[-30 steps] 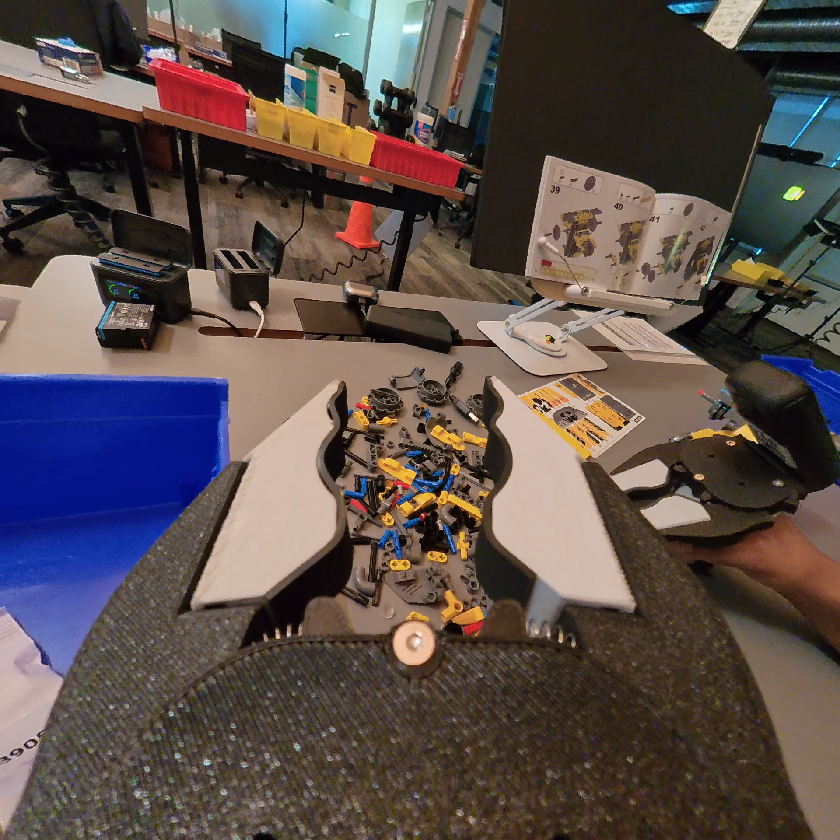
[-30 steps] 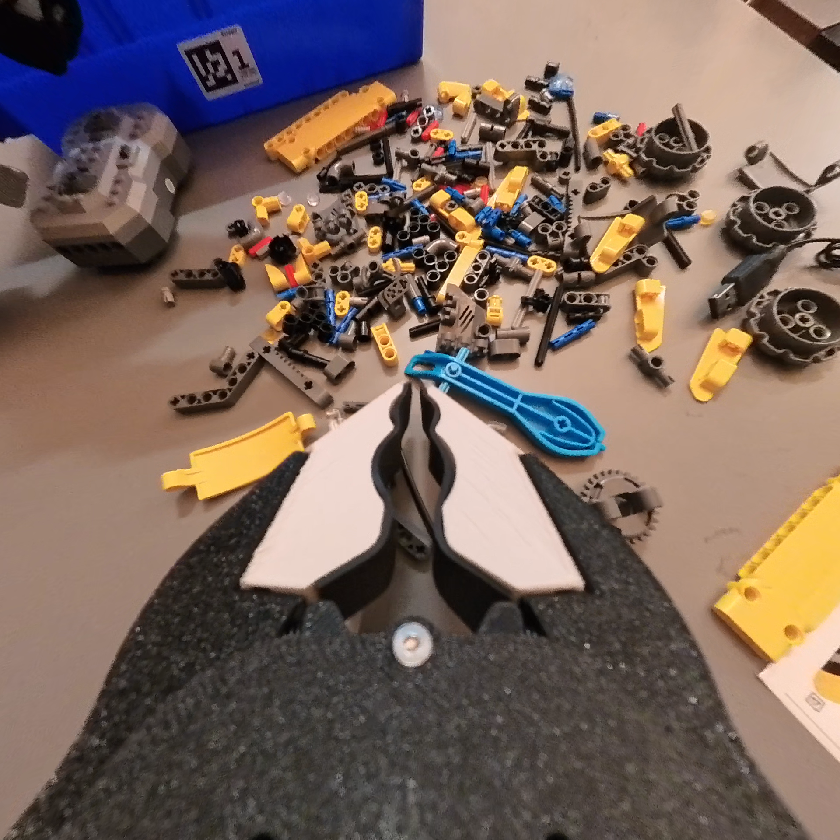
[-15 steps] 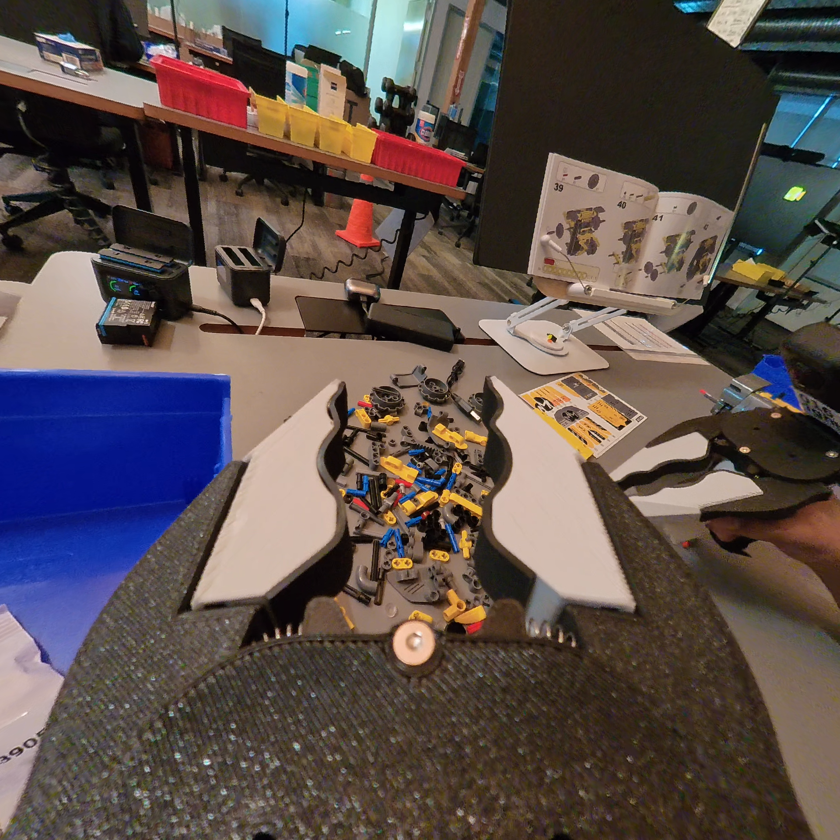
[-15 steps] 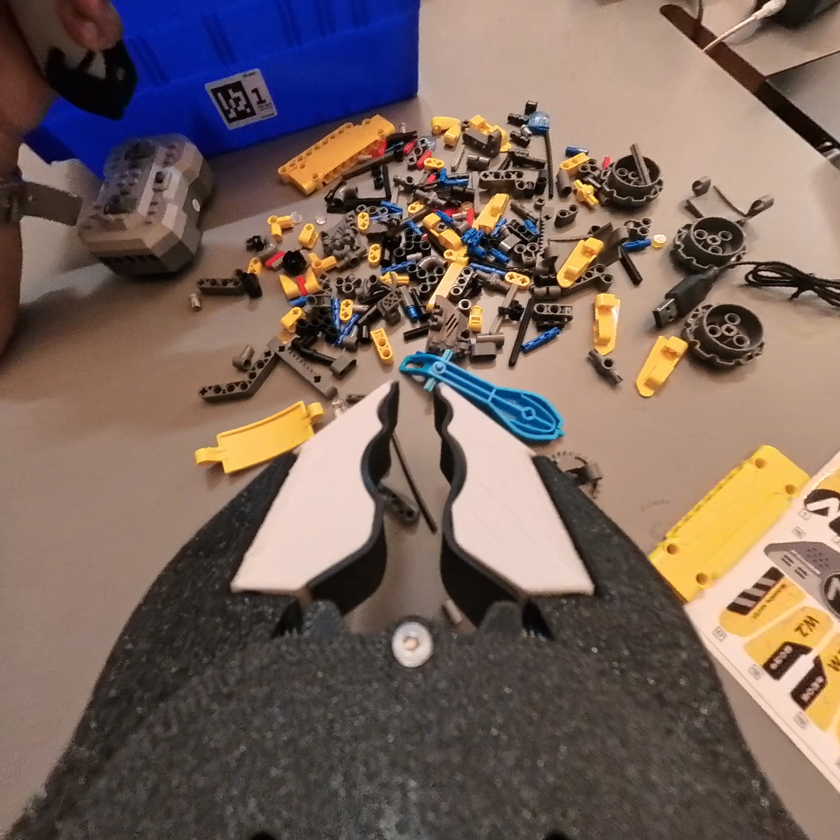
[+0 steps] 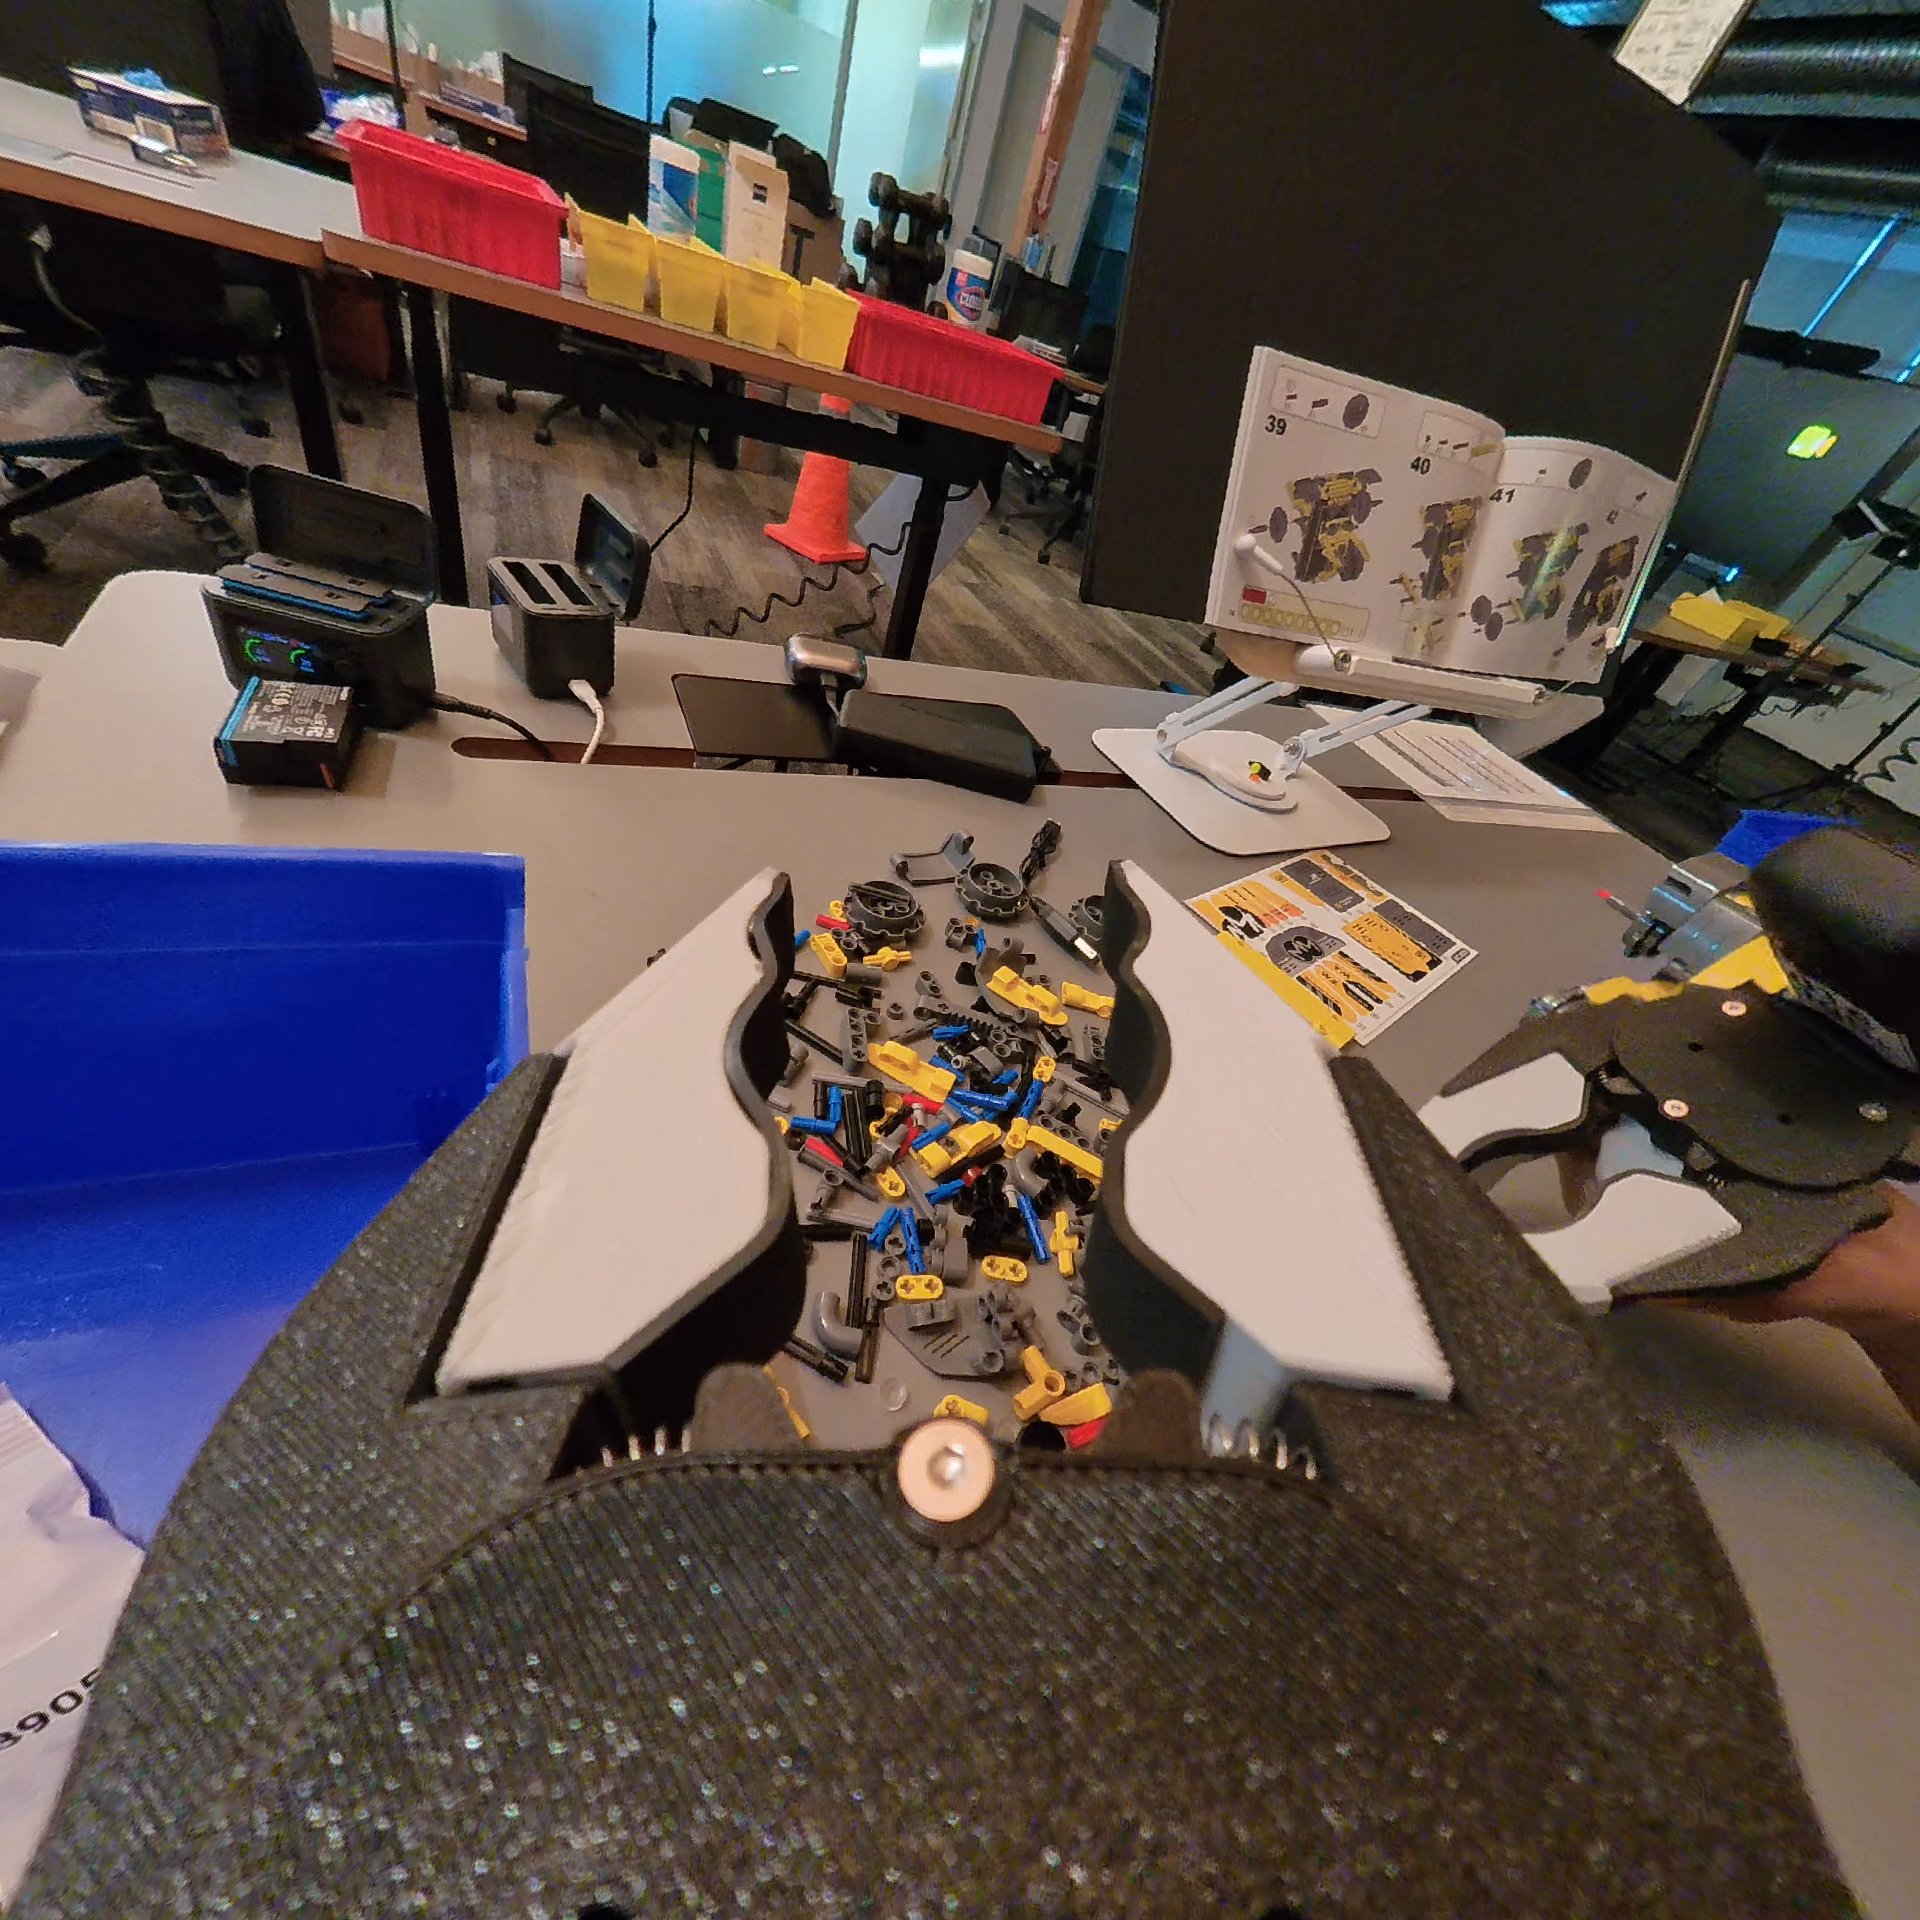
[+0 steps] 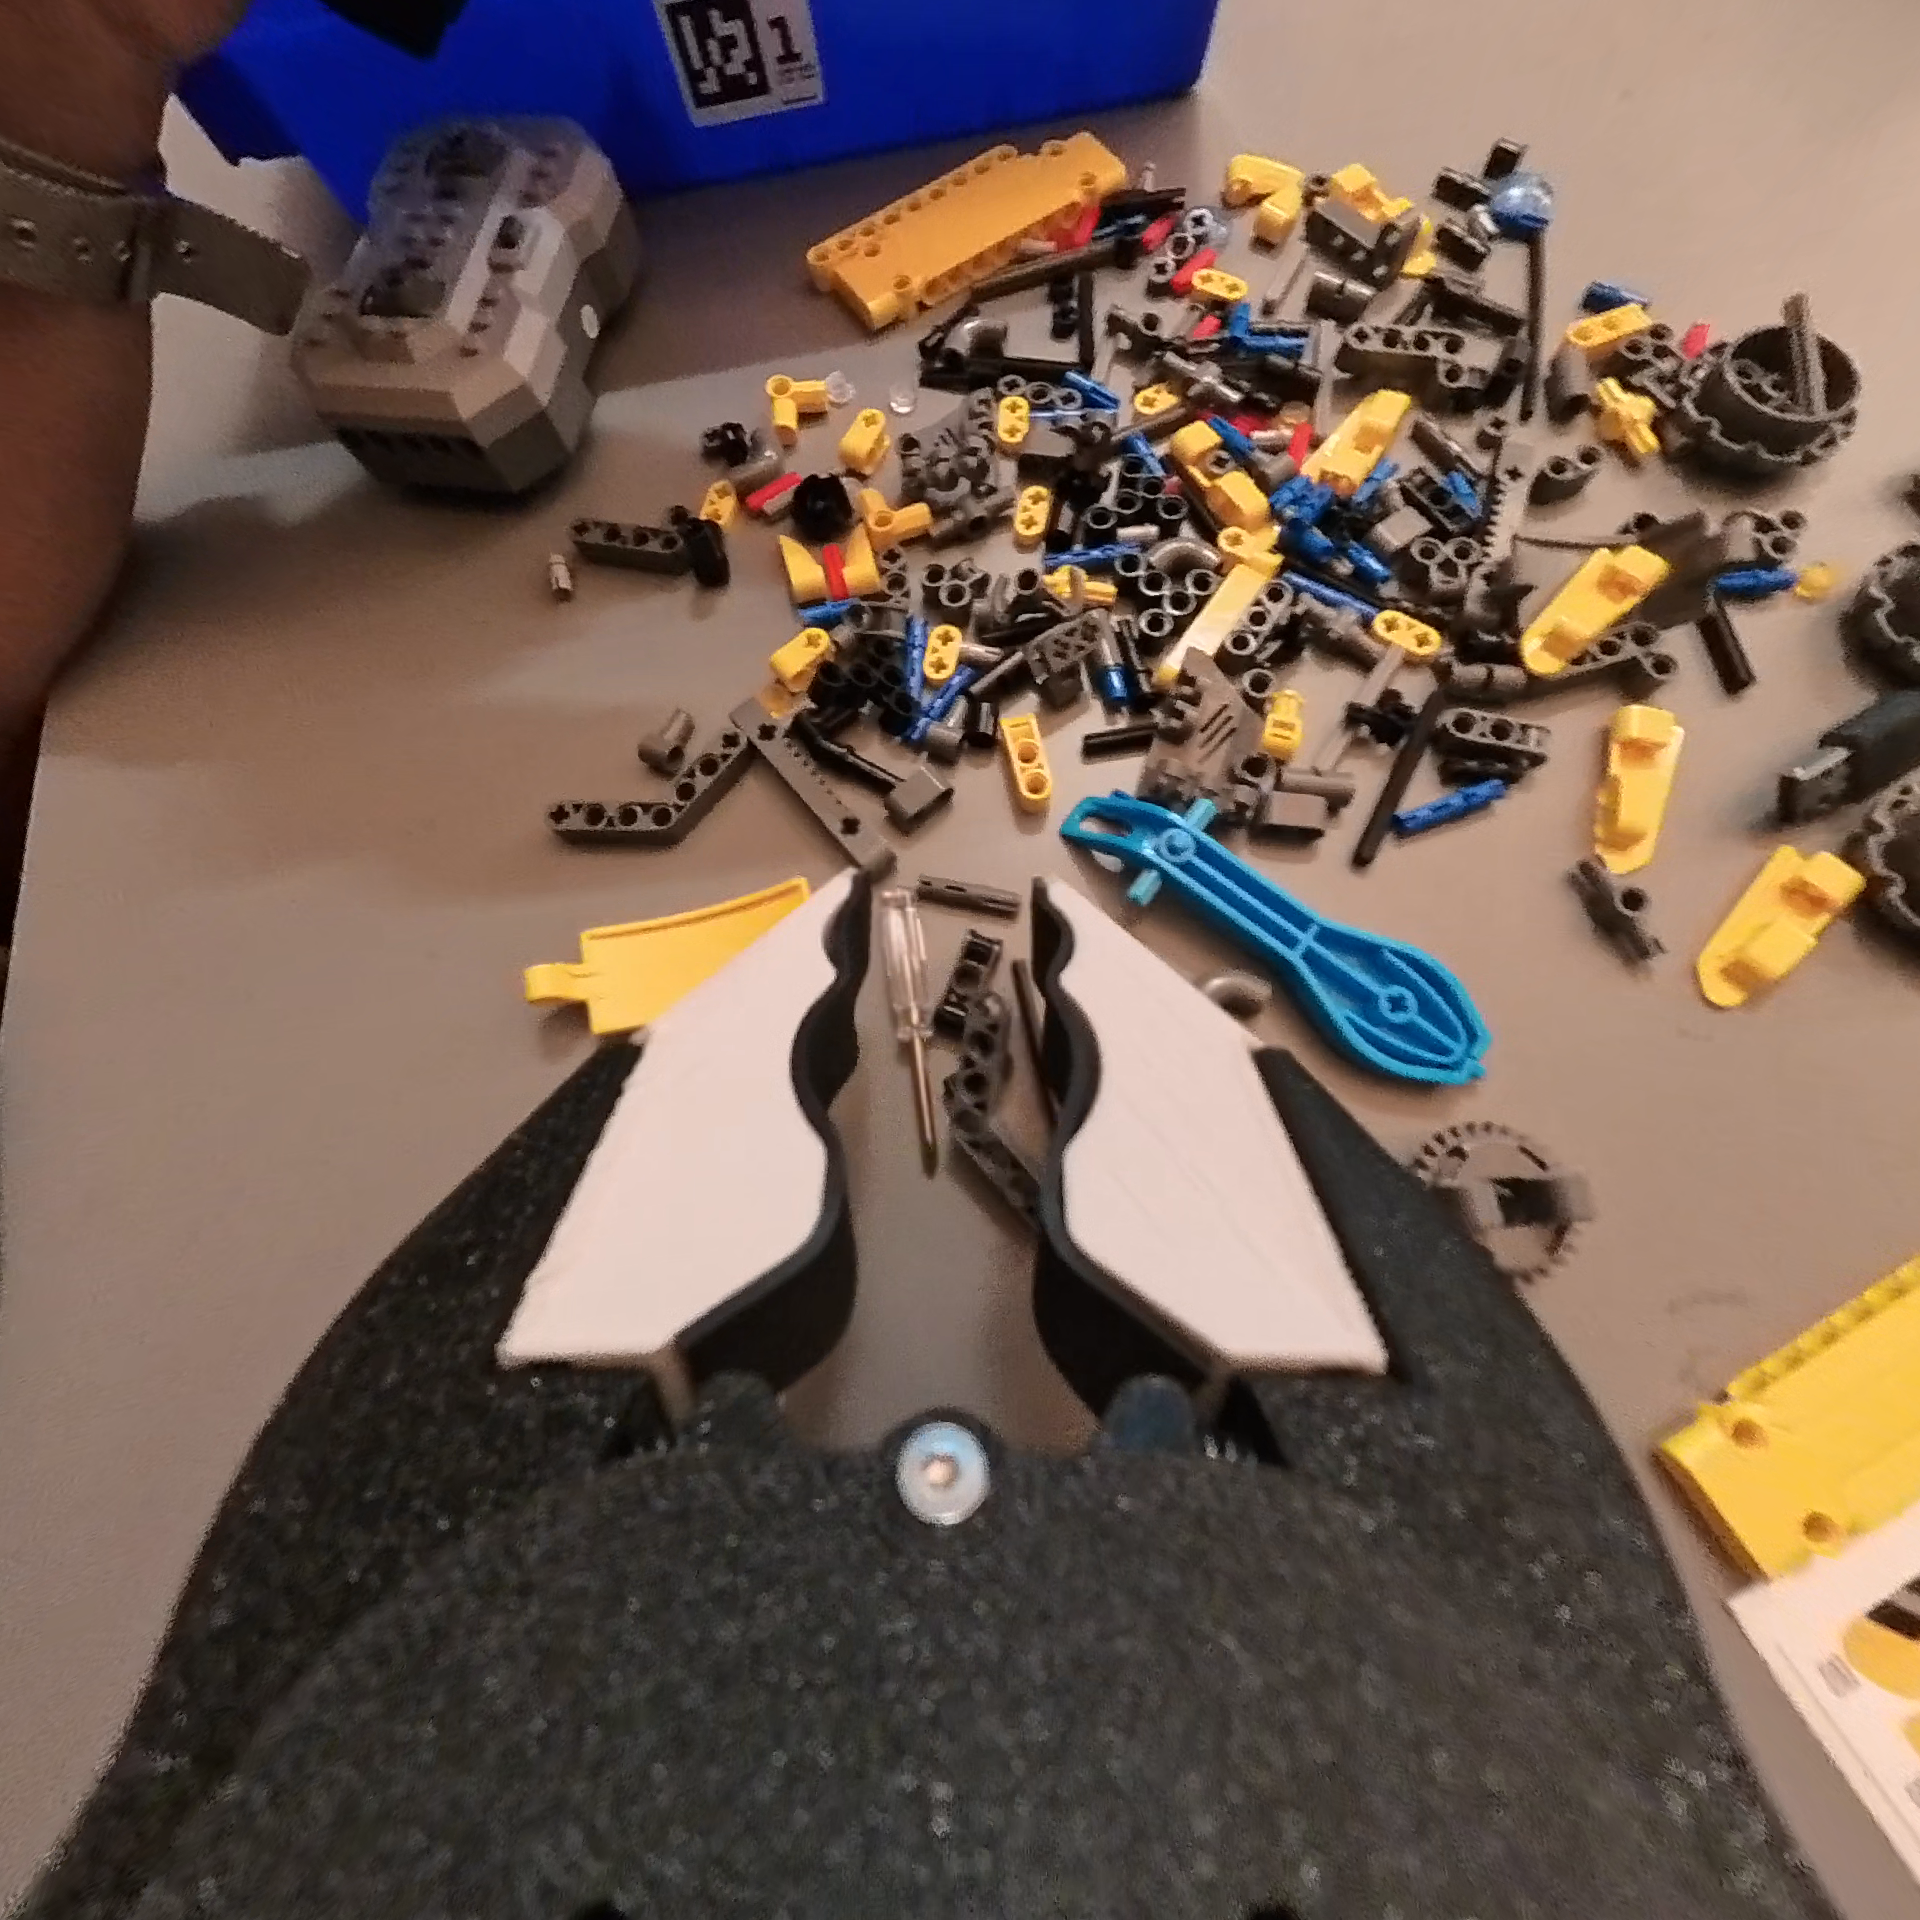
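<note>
Opening from the pinched state of a second ago, the right gripper [image 6: 945, 894] now stands spread above a small clear-handled screwdriver [image 6: 906, 1023] and a dark grey beam [image 6: 982, 1081] lying loose on the grey table [image 6: 312, 935], at the near edge of the toy brick pile [image 6: 1195, 540]; it grips nothing. The left gripper [image 5: 945, 883] stays spread and empty over the pile, beside the blue bin [image 5: 239, 1018].

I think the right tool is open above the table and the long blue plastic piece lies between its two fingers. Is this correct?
Not quite. In the right wrist view the right tool is open, but the blue plastic piece lies outside, to the right of its right finger. Between the fingers lie a thin clear-handled pin and small dark pieces.
</note>
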`<action>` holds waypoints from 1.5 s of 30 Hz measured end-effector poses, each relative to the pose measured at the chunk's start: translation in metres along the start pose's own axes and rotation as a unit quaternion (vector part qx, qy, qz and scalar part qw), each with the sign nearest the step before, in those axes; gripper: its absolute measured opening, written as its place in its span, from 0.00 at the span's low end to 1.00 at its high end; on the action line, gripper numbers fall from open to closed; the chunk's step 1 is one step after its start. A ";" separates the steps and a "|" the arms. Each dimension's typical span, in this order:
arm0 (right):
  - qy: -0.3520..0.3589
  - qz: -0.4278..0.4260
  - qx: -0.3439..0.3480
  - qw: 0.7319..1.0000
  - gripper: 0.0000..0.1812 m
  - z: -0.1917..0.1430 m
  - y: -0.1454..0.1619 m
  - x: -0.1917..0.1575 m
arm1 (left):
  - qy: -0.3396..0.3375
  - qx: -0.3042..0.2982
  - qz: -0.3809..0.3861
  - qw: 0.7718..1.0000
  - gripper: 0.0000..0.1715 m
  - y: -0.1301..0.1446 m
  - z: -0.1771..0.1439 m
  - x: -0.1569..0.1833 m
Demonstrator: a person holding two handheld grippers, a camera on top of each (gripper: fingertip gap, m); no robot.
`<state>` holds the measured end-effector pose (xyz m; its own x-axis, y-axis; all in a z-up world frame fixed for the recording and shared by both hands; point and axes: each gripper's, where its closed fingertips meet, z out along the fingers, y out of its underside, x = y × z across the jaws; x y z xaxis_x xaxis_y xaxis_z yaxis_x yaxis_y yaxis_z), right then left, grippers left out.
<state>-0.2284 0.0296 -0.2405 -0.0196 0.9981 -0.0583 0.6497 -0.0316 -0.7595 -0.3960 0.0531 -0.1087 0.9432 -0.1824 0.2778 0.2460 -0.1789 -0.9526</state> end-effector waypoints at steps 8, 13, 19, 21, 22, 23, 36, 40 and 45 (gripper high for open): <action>0.013 -0.031 -0.009 0.999 0.15 0.006 0.001 -0.005 | 0.005 0.001 -0.001 1.000 0.34 -0.001 0.000 0.002; 0.010 -0.031 -0.002 0.999 0.14 0.007 -0.002 -0.008 | 0.007 -0.001 -0.001 1.000 0.34 0.000 0.001 0.002; 0.010 -0.035 0.011 0.999 0.14 0.009 -0.007 -0.011 | 0.007 0.000 -0.001 1.000 0.34 0.000 0.001 0.003; 0.012 -0.037 0.012 0.999 0.14 0.010 -0.007 -0.012 | 0.008 -0.001 -0.002 1.000 0.34 0.000 0.001 0.003; 0.012 -0.038 0.012 0.999 0.14 0.010 -0.008 -0.013 | 0.008 -0.001 -0.002 1.000 0.34 0.000 0.001 0.003; 0.011 -0.039 0.012 0.999 0.14 0.011 -0.008 -0.014 | 0.008 -0.001 -0.002 1.000 0.34 0.001 0.001 0.003; -0.018 -0.039 0.011 0.999 0.13 0.023 -0.007 -0.032 | 0.009 -0.002 -0.002 1.000 0.34 0.001 0.002 0.003; -0.015 -0.043 0.006 0.999 0.13 0.027 -0.006 -0.034 | 0.011 -0.005 -0.002 1.000 0.34 0.002 0.003 0.004; 0.006 -0.039 0.000 0.999 0.13 0.030 -0.004 -0.028 | 0.012 -0.005 -0.001 1.000 0.34 0.002 0.003 0.005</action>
<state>-0.2534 -0.0001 -0.2556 -0.0600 0.9982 0.0090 0.6464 0.0457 -0.7616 -0.3903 0.0548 -0.1098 0.9370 -0.2042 0.2836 0.2462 -0.1901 -0.9504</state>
